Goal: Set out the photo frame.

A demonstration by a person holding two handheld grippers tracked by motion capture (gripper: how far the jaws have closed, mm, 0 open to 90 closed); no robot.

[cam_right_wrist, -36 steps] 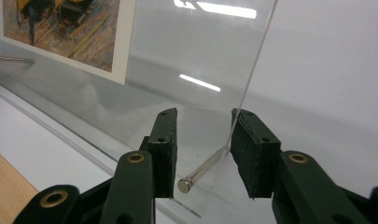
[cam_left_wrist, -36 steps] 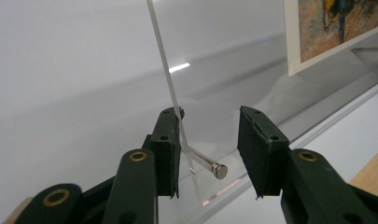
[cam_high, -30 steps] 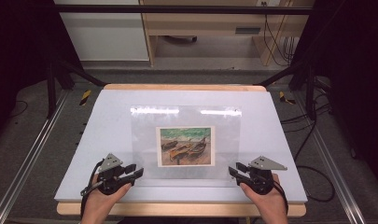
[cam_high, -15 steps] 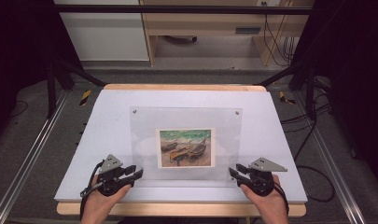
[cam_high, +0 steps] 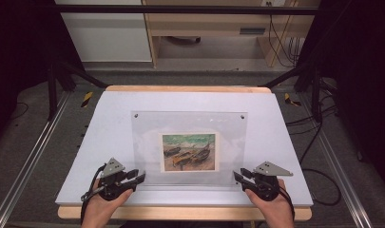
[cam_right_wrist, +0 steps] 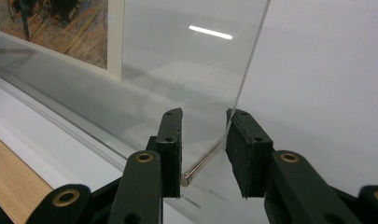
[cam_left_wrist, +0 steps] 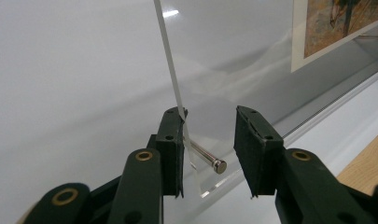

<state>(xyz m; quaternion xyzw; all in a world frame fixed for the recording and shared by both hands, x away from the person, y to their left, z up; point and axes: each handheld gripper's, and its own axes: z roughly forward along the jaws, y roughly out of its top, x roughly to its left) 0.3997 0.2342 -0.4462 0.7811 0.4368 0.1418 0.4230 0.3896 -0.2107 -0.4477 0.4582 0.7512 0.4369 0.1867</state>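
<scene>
Two grippers sat at the near corners of a clear acrylic frame (cam_high: 190, 142) lying mid-table, long axis left to right, print (cam_high: 189, 152) sandwiched inside. Left gripper (cam_high: 133, 179) stood with jaws apart, straddling the near-left corner and its metal standoff pin (cam_left_wrist: 206, 157); the panel edge touched one pad. Right gripper (cam_high: 239, 175) likewise stood apart around the near-right pin (cam_right_wrist: 201, 163). Neither had clamped. Each hand was equally near its own corner.
</scene>
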